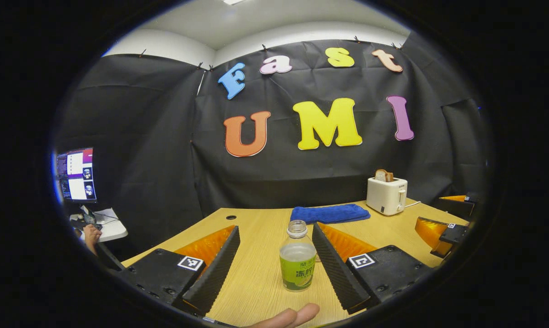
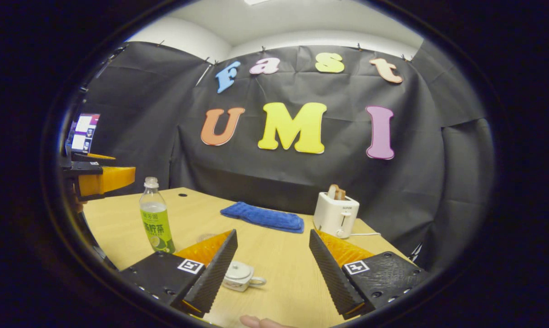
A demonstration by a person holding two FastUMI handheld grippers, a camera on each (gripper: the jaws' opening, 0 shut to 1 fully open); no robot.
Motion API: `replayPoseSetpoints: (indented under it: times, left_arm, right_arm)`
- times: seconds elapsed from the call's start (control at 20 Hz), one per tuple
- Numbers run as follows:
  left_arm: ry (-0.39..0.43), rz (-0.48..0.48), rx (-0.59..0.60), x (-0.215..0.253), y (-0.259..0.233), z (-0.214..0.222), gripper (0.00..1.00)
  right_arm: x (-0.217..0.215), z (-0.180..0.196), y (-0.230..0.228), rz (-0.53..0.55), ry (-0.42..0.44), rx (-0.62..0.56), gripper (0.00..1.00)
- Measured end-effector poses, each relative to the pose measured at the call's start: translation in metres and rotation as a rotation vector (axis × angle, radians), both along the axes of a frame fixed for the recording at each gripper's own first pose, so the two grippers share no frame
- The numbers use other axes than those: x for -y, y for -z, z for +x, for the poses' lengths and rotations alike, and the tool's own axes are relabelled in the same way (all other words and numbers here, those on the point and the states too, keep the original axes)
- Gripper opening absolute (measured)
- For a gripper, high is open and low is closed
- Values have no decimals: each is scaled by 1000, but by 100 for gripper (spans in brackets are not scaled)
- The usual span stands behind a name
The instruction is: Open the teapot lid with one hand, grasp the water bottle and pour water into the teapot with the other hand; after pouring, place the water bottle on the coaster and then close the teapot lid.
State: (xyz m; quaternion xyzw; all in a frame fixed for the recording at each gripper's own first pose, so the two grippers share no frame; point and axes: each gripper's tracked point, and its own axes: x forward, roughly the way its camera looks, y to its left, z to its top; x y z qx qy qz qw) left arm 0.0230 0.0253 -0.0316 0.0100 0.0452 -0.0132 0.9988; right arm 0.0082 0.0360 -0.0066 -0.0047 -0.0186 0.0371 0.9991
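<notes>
Both views look low across the table [image 1: 256,278] toward the back wall, sharing bottle [image 1: 297,262] and toaster [image 1: 386,195].

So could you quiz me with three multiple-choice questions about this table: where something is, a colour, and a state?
1. Where is the bottle in the left gripper view?
A. between that gripper's open jaws
B. on the toaster
C. lying on the cloth

2. What colour is the cloth?
A. red
B. blue
C. white

3. How is the teapot lid?
A. off
B. hanging from a gripper
C. on

Answers: 1 A, it stands upright between the fingers, untouched. 2 B, blue beside the white toaster. 3 C, the lid sits on the pot.
</notes>
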Motion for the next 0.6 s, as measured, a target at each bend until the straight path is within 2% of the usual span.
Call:
replayPoseSetpoints:
  times: [0.3,0.5,0.6]
  left_arm:
    - [-3,-8,-18,-3,5,2,100]
    - [4,-14,-25,-2,9,5,100]
    - [8,-12,-36,1,12,5,100]
  right_arm:
    - [2,6,3,38,5,1,95]
    - [-8,14,-1,104,-33,63,95]
    - [-16,24,15,136,-49,38,95]
